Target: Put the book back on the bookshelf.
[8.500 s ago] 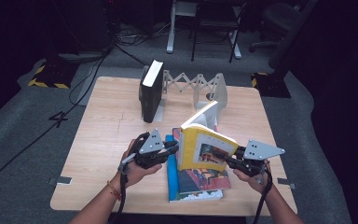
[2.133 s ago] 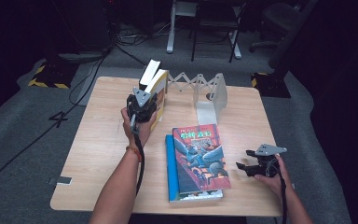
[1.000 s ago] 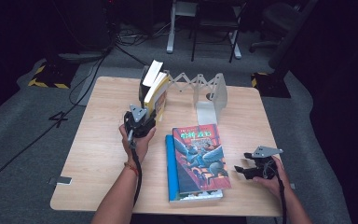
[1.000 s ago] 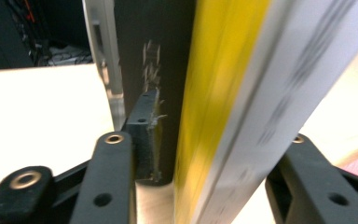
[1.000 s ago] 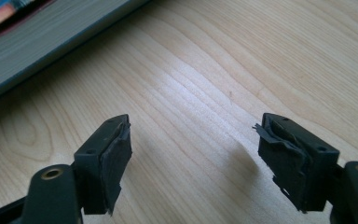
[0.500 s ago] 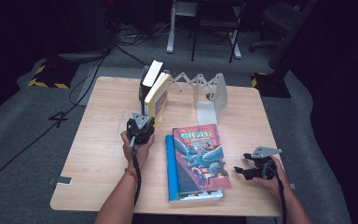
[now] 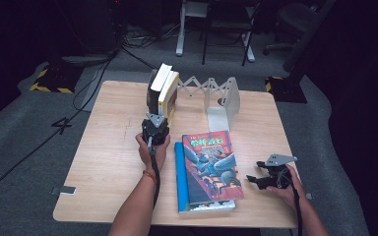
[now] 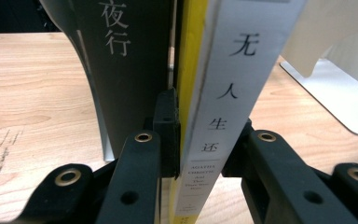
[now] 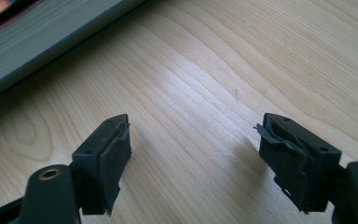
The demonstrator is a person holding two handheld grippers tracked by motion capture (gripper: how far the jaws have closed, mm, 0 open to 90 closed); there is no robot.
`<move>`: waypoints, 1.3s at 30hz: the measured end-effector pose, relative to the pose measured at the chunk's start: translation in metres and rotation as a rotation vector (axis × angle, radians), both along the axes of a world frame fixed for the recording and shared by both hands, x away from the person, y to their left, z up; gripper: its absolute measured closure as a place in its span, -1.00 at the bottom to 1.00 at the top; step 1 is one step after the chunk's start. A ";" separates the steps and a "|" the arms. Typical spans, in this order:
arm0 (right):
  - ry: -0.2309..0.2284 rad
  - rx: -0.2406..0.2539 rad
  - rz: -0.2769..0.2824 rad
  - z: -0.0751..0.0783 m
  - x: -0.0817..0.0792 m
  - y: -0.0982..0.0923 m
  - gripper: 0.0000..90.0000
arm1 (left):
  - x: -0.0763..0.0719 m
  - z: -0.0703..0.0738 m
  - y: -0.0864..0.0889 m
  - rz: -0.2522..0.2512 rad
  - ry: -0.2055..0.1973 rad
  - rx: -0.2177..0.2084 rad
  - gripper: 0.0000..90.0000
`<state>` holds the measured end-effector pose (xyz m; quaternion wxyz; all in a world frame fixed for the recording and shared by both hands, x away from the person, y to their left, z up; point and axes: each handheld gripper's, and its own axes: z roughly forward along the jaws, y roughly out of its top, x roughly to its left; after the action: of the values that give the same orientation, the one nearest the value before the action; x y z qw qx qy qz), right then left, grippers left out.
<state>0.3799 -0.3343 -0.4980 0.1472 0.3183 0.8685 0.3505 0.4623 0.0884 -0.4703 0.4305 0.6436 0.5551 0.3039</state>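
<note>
A slim book with a yellow cover and a grey spine (image 7: 170, 91) (image 8: 228, 70) stands upright at the back of the table against a black book (image 7: 152, 94) (image 8: 126, 70). My left gripper (image 7: 159, 118) (image 8: 205, 140) is shut on the slim book's spine near its lower end. Its jaws have just been closing, and both pads press on the book. My right gripper (image 7: 252, 179) (image 9: 193, 158) hovers open over bare wood at the front right, with nothing between its pads. It points at a large illustrated book (image 7: 211, 167) (image 9: 37, 37) lying flat.
The illustrated book lies on a blue book (image 7: 179, 172) at the table's (image 7: 108, 147) front middle. A white folding book rack (image 7: 221, 98) (image 8: 335, 93) stands to the right of the upright books. The table's right edge is close to my right hand.
The slim book went from leaning to standing straight against the black book. My left gripper moved in toward it and closed on its spine. The right gripper stayed put.
</note>
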 end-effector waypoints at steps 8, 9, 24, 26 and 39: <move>-0.004 0.002 0.007 0.000 0.001 0.001 -0.44 | 0.004 0.000 0.001 -0.006 0.005 -0.029 0.61; -0.003 0.003 0.007 0.000 0.001 0.000 -0.44 | 0.004 -0.001 0.002 -0.012 0.003 -0.031 0.60; -0.001 0.006 0.000 -0.001 0.000 -0.001 -0.44 | -0.024 -0.001 0.020 -0.168 -0.002 0.003 0.07; -0.002 0.007 0.000 -0.001 0.000 -0.001 -0.44 | -0.029 -0.001 0.025 -0.195 -0.011 0.012 0.05; 0.001 0.013 -0.002 -0.001 0.001 0.000 -0.45 | -0.034 -0.010 0.043 -0.284 0.031 0.070 0.64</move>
<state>0.3804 -0.3347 -0.4992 0.1451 0.3203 0.8659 0.3558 0.4281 0.1311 -0.4805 0.4377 0.7349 0.4540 0.2493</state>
